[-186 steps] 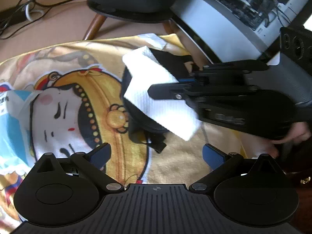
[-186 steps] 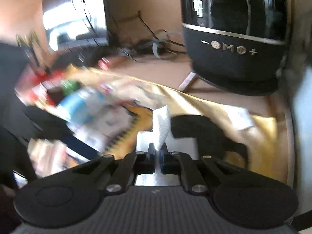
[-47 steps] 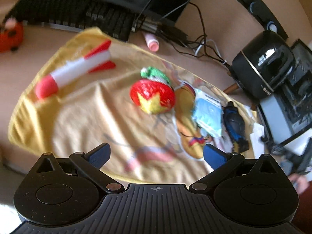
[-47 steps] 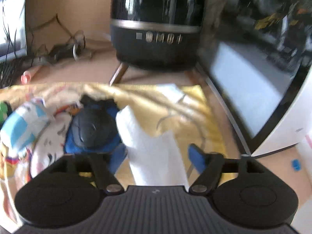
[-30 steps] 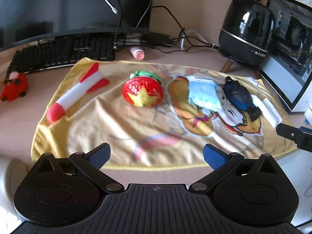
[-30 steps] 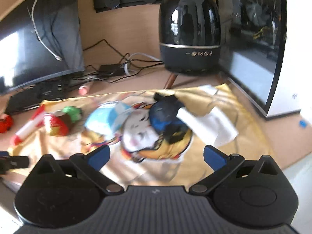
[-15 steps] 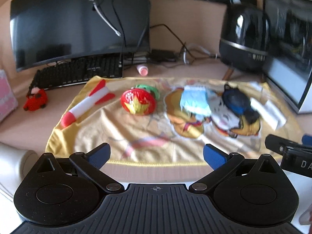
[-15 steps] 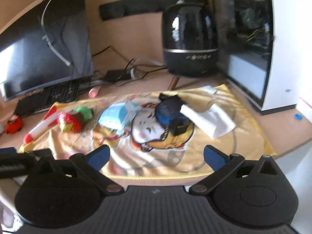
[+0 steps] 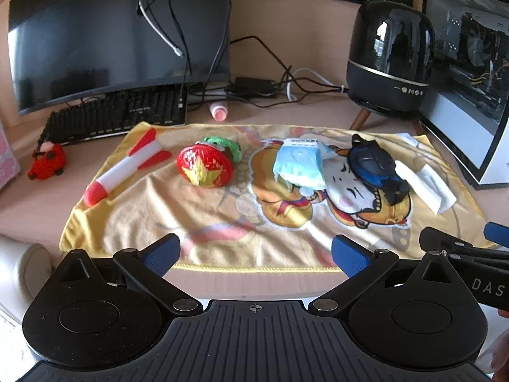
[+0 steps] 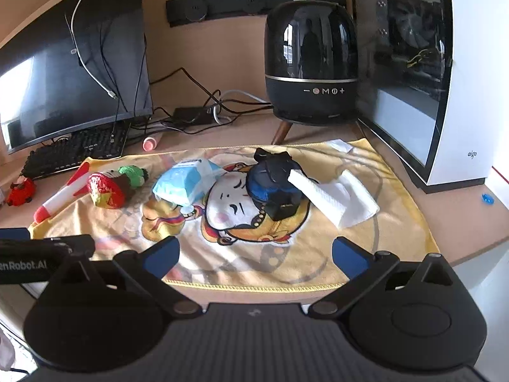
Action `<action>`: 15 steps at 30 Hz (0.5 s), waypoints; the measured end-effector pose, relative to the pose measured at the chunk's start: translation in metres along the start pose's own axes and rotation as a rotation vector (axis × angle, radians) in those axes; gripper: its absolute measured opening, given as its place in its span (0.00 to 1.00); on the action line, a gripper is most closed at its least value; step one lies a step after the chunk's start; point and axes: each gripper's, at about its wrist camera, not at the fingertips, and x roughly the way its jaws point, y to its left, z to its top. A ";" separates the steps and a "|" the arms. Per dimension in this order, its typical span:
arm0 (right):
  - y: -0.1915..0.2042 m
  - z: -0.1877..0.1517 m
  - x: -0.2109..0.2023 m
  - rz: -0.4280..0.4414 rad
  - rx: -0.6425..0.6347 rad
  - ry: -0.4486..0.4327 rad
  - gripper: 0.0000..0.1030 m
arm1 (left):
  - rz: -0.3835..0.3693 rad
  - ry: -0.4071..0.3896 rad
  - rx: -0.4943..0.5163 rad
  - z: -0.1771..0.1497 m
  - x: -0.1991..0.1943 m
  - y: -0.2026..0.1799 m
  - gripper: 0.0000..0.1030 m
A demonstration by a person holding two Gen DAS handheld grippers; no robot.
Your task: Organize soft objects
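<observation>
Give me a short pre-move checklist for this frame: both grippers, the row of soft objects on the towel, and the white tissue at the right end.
1. Left gripper open and empty: ok.
2. Right gripper open and empty: ok.
3. Both grippers back at the near edge of the yellow towel, touching no object: ok.
4. Plush rocket, red star plush, blue tissue pack and black and blue pouch lie in a row on the towel: ok.
5. White tissue lying flat: not ok, one end leans on the pouch.
6. Red knitted toy on the towel with the rest: not ok, it sits on the desk beside the keyboard.
</observation>
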 end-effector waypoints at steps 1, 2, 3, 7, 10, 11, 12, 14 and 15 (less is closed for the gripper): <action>-0.001 0.000 0.000 -0.001 -0.001 0.001 1.00 | 0.001 0.003 -0.001 0.000 0.000 0.000 1.00; -0.002 -0.001 0.000 -0.001 0.000 0.002 1.00 | 0.003 0.006 -0.003 0.000 0.001 -0.001 1.00; -0.003 -0.001 0.000 -0.002 0.002 0.003 1.00 | 0.004 0.009 -0.005 0.000 0.001 -0.001 1.00; -0.007 -0.002 0.001 -0.007 0.015 0.012 1.00 | 0.009 0.020 -0.011 0.000 0.003 -0.003 1.00; -0.009 -0.002 0.001 -0.006 0.014 0.016 1.00 | 0.013 0.028 -0.015 -0.001 0.005 -0.004 1.00; -0.009 -0.002 0.001 -0.006 0.011 0.015 1.00 | 0.018 0.028 -0.020 -0.002 0.005 -0.005 1.00; -0.009 -0.003 0.000 -0.005 0.007 0.014 1.00 | 0.020 0.028 -0.026 -0.002 0.005 -0.004 1.00; -0.008 -0.003 0.000 -0.005 -0.005 0.016 1.00 | 0.018 0.028 -0.037 -0.003 0.004 -0.003 1.00; -0.007 -0.003 0.000 -0.003 -0.011 0.017 1.00 | 0.018 0.029 -0.042 -0.003 0.004 -0.002 1.00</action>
